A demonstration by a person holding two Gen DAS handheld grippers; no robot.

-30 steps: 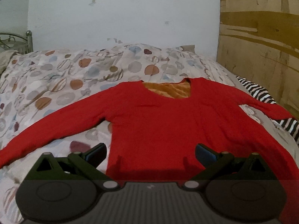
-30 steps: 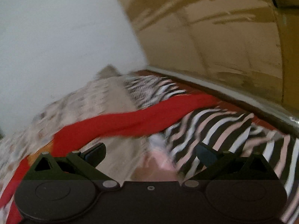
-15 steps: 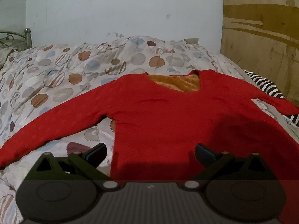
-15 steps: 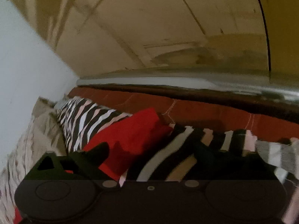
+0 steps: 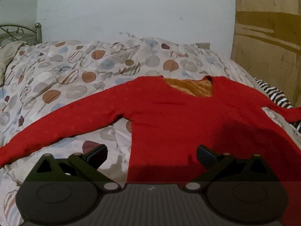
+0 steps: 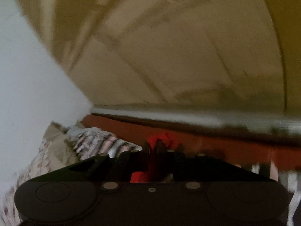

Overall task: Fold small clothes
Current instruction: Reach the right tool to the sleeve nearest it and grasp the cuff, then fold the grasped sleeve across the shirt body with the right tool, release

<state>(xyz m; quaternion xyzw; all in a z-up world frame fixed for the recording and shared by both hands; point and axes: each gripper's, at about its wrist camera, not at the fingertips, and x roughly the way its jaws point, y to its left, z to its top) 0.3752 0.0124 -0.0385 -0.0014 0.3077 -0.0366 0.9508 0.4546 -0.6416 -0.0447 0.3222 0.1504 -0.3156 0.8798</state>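
Right gripper (image 6: 158,150) was clamped on the red top's (image 5: 188,116) sleeve tip at frame right; left gripper (image 5: 151,155) gaped over the hem, lower centre.

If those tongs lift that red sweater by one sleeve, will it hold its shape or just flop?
Probably flop: the red sweater lies limp, following the quilt's bumps. Its sleeve end bunches between the shut right tongs, so it likely crumples easily. The fuzzy orange lining suggests some weight, and it is unlikely to be slippery.
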